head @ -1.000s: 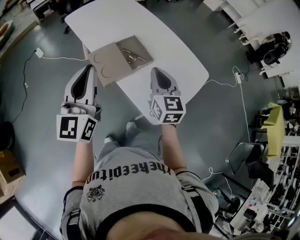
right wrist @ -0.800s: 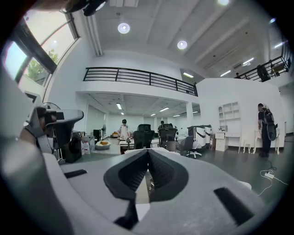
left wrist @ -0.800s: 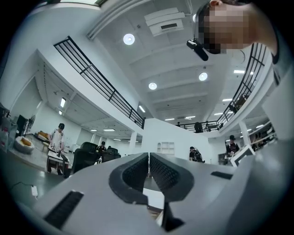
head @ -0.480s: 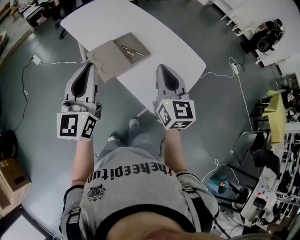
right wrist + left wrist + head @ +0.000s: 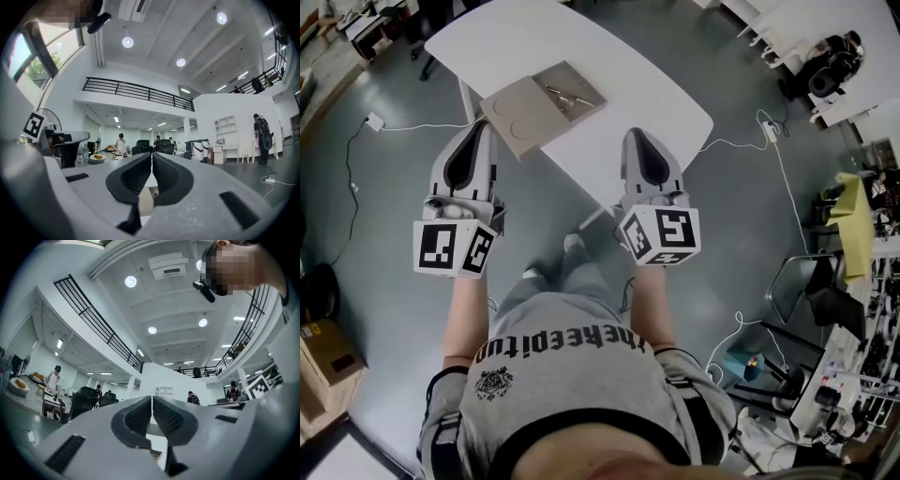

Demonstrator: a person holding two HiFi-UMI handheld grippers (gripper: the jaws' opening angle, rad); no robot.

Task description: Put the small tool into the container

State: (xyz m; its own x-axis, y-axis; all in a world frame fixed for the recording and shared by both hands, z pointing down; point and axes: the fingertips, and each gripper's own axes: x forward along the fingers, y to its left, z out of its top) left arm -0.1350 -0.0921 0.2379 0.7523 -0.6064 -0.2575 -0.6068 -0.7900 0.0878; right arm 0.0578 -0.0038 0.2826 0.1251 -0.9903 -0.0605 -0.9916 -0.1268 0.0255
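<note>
A flat tan container point(image 5: 525, 114) lies open on the white table point(image 5: 656, 103) in the head view. A small metal tool point(image 5: 566, 95) rests inside its right half. My left gripper point(image 5: 480, 127) is held over the floor just short of the table's near edge, below the container, with its jaws shut and nothing between them. My right gripper point(image 5: 635, 134) reaches over the table's near edge, to the right of the container, also shut and empty. In the left gripper view point(image 5: 152, 401) and the right gripper view point(image 5: 151, 159) the ribbed pads meet, and both point level into the hall.
A white cable and a power strip point(image 5: 374, 122) lie on the grey floor to the left. The person's feet point(image 5: 571, 247) stand under the table's near edge. A chair point(image 5: 806, 305) and cluttered shelves are at the right, and a cardboard box point(image 5: 326, 349) sits at the lower left.
Both grippers have drawn back from the container toward the person. The right one has shifted right and lower in view. Both stay shut.
</note>
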